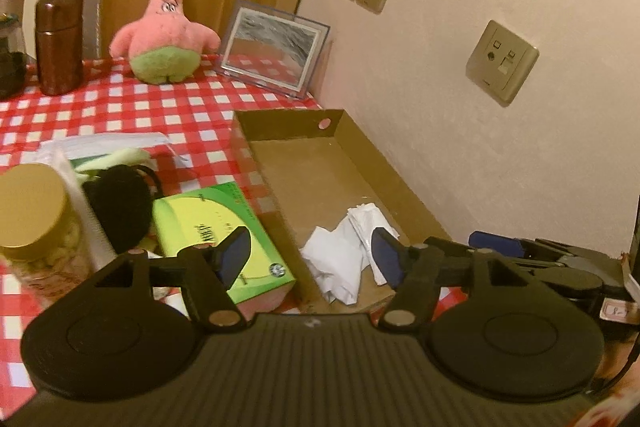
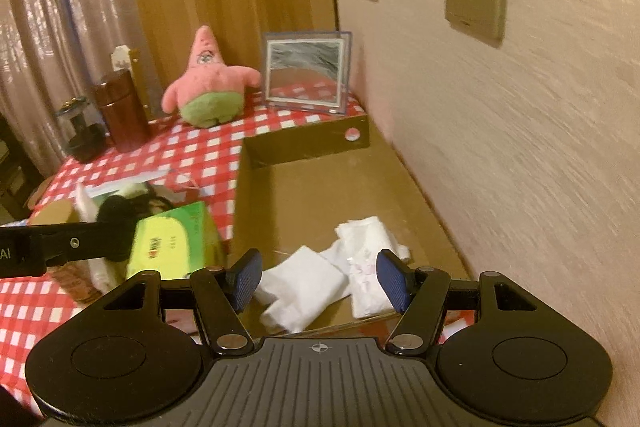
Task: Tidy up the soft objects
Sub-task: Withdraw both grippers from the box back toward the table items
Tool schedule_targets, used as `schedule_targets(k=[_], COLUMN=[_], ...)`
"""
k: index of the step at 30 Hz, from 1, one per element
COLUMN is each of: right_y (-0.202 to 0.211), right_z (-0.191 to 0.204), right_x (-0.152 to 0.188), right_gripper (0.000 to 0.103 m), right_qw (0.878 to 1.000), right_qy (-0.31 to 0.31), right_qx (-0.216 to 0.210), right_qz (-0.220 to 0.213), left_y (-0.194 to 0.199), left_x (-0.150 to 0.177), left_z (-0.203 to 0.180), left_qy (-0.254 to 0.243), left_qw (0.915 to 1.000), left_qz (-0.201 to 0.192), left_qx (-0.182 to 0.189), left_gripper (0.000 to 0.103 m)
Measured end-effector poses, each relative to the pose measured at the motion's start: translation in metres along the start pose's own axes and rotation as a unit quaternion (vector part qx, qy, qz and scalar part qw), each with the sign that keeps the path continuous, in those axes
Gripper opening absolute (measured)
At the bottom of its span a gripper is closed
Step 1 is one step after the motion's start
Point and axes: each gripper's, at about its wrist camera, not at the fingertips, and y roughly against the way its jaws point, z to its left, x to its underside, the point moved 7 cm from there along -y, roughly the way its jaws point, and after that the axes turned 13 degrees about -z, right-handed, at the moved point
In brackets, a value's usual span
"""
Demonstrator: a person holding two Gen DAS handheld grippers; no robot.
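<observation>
Crumpled white cloths in a cardboard tray, both hand-held grippers released above them

Checked tabletop; green tissue box lower left, touching the cardboard tray — black fuzzy thing and gold-lidded jar crowd behind it; pink starfish plush upright at the upper left, a framed picture beside it; white cloths lie at the tray's near end, long axis across the frame; left hand-held gripper and right hand-held gripper both spread, grasping nothing.
</observation>
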Motion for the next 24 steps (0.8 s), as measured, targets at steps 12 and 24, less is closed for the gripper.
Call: schedule_targets(k=[12,24], right_y=[0.015,0.011], right_z=[0.057,0.099], right_x=[-0.004,-0.005], right_gripper=[0.063,0.064], right_qw=[0.999,0.996], right_qy=[0.033,0.056], right_qx=[-0.037,-0.068], right_qz=[-0.008,-0.010], left_y=[0.056,0.096], left_x=[-0.014,-0.019], left_z=[0.029,0.072], left_qy=[-0.012,-0.022], left_qw=[0.9989,0.9967], left_qz=[-0.032,-0.045], left_qx=[-0.031,-0.063], left_gripper=[0.072,0.080])
